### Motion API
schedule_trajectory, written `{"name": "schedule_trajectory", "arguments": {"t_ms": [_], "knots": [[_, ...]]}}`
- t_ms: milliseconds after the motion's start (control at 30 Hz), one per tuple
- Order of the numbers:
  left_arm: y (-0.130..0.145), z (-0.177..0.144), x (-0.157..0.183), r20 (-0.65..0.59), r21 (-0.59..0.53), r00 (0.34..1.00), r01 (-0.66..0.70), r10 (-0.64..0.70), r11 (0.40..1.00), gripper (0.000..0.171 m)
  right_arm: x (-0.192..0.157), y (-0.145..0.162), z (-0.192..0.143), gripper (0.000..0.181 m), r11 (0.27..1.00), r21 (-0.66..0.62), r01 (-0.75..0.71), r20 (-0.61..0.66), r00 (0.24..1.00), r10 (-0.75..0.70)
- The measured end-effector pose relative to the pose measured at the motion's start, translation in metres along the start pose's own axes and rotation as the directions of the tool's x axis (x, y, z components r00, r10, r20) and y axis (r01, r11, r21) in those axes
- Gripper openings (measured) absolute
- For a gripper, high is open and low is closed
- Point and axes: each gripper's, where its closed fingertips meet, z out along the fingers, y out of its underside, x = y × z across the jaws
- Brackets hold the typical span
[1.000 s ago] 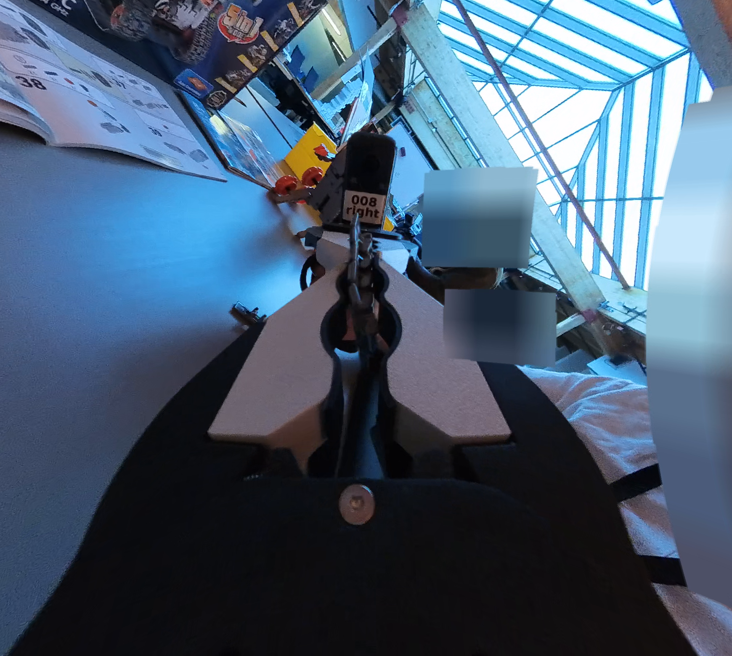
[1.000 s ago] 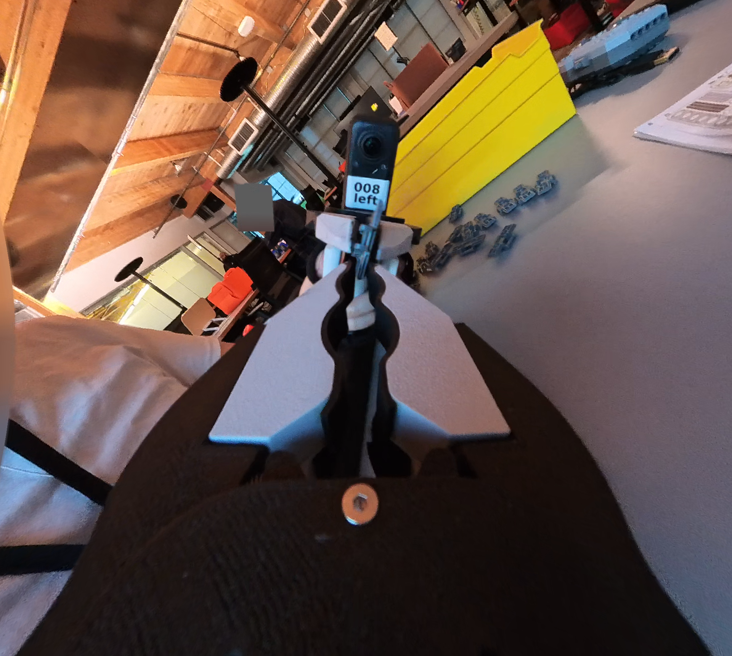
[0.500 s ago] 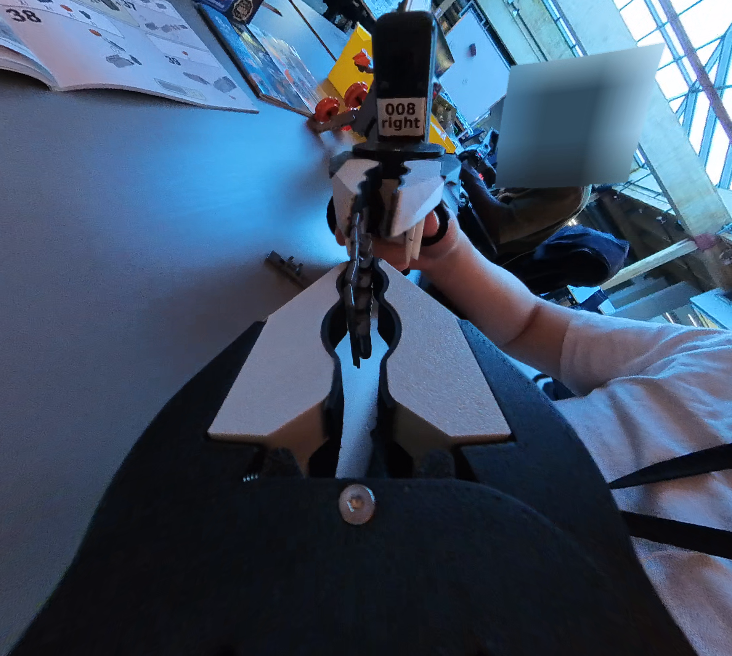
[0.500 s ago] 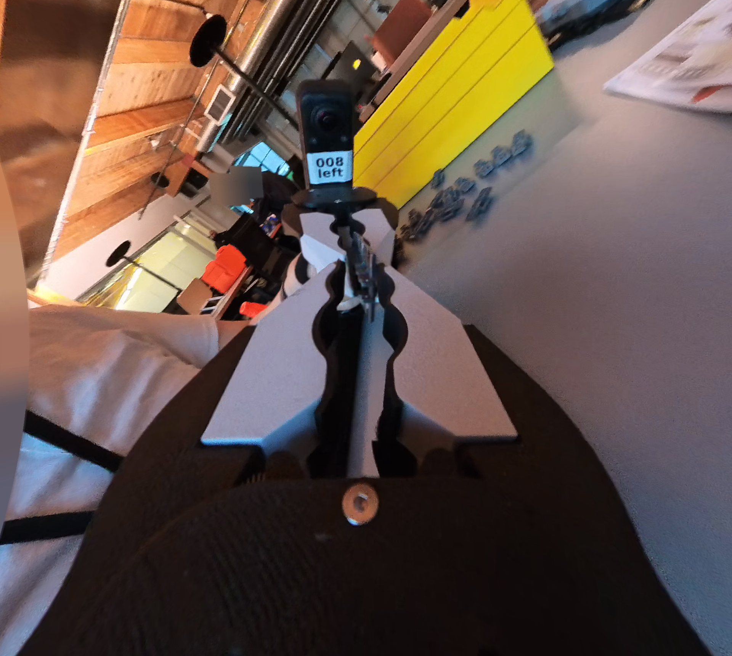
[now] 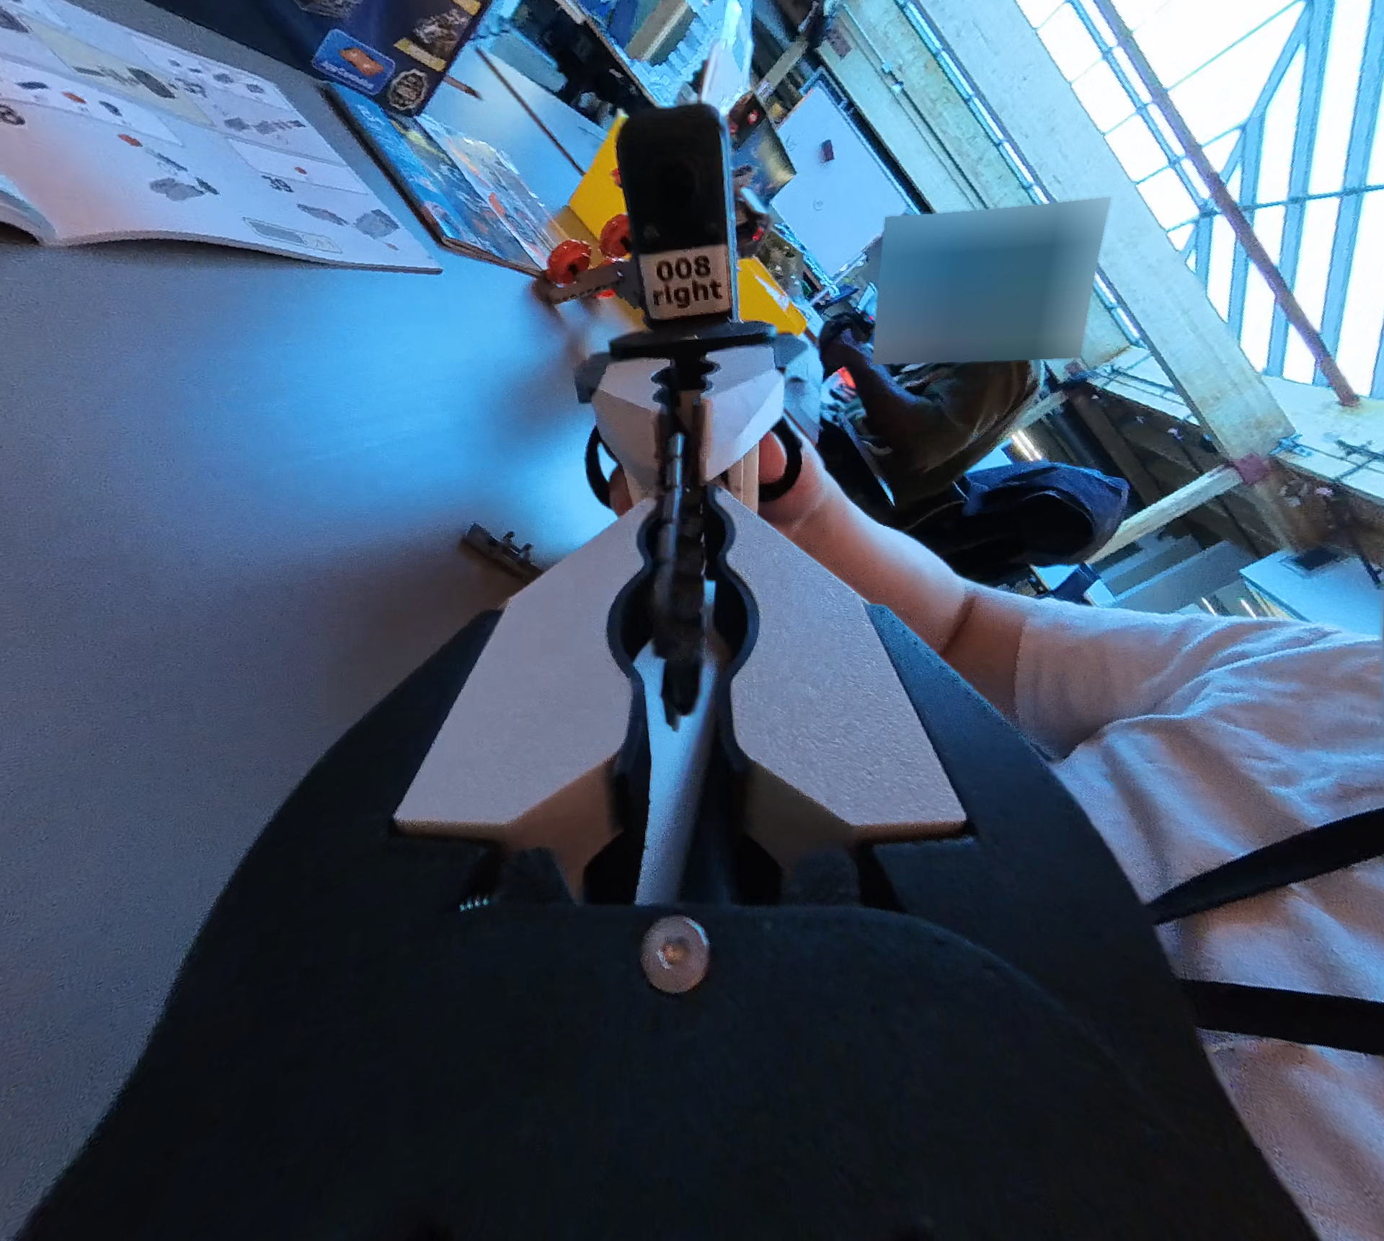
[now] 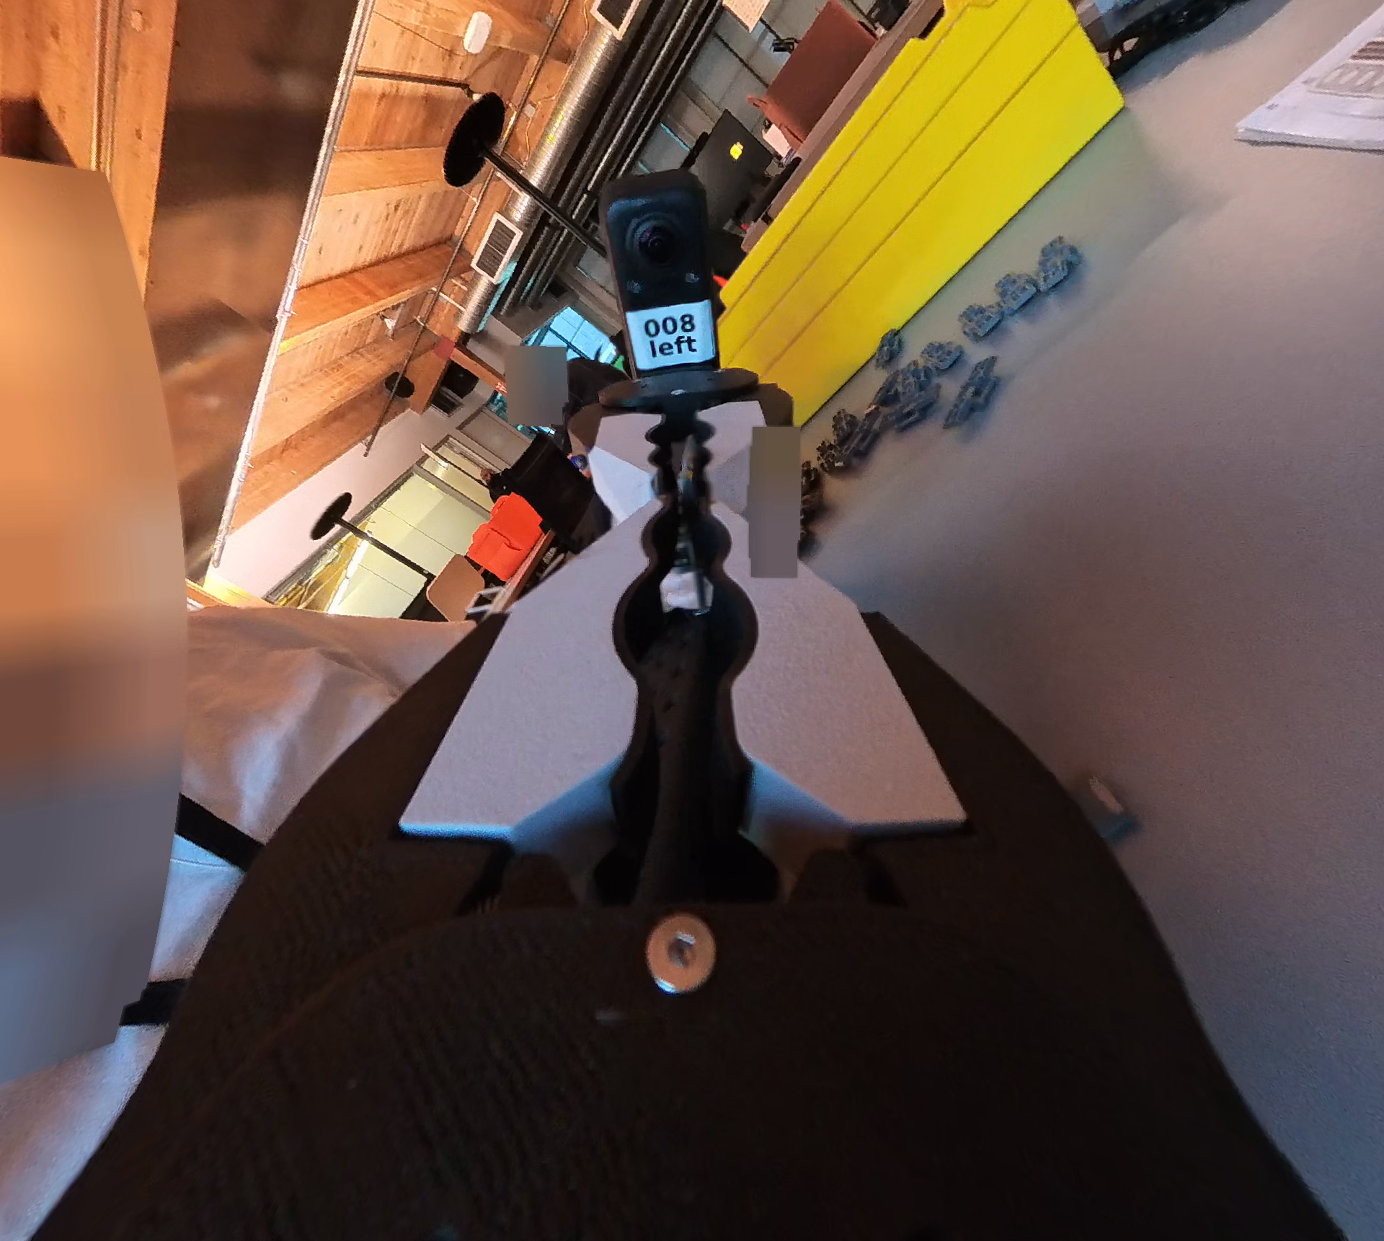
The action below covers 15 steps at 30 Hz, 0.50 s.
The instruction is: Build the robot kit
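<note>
- Left gripper (image 5: 678, 516) pinched one end of a dark tread chain (image 5: 678, 576)
- Right gripper (image 6: 685, 523) clamped the other end, apparently stretching it above the grey table (image 5: 225, 456)

Matt grey table (image 5: 187, 456), glossy yellow plastic bin (image 6: 936, 156) (paper booklet (image 5: 150, 156) too).

A workshop hall under a glazed roof (image 5: 1198, 44) with blue-tinted frames, daylight pouring in. Elsewhere a timber ceiling (image 6: 314, 81) carries silver ducts (image 6: 599, 51) and black disc lamps (image 6: 473, 140). A grey tabletop (image 5: 225, 456) fills the foreground; an orange chair (image 6: 503, 534) stands by distant windows.
</note>
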Motion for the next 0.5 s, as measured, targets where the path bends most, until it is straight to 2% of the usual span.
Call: {"name": "schedule_trajectory", "arguments": {"t_ms": [67,133,200,233,300,400,500], "knots": [[0.002,0.0,-0.001,0.001,-0.008,1.0,0.022,-0.022,1.0,0.006,-0.006,-0.005,-0.008,0.01,0.997,-0.039,0.06,0.0,0.998,-0.06],[0.005,-0.003,-0.006,0.016,-0.018,0.998,0.058,-0.058,0.998,0.006,-0.002,-0.009,-0.025,0.011,0.948,-0.133,0.289,-0.076,0.951,-0.3],[0.003,-0.005,-0.008,0.002,0.002,0.996,0.094,-0.094,0.996,0.006,0.016,-0.006,-0.047,0.015,0.812,-0.285,0.509,-0.142,0.815,-0.561],[0.002,-0.006,-0.009,-0.004,0.007,0.994,0.111,-0.111,0.994,0.006,0.029,0.0,-0.059,0.017,0.739,-0.38,0.557,-0.148,0.751,-0.643],[0.004,-0.006,-0.011,-0.012,-0.004,0.99,0.143,-0.143,0.99,0.005,0.051,0.018,-0.073,0.022,0.656,-0.511,0.556,-0.118,0.71,-0.694],[0.008,-0.004,-0.011,-0.015,-0.03,0.987,0.16,-0.16,0.987,0.006,0.069,0.033,-0.075,0.028,0.595,-0.603,0.531,-0.089,0.697,-0.712],[0.013,-0.002,-0.013,-0.009,-0.059,0.985,0.174,-0.175,0.983,0.006,0.066,0.037,-0.067,0.027,0.542,-0.61,0.578,-0.042,0.659,-0.751]]}}
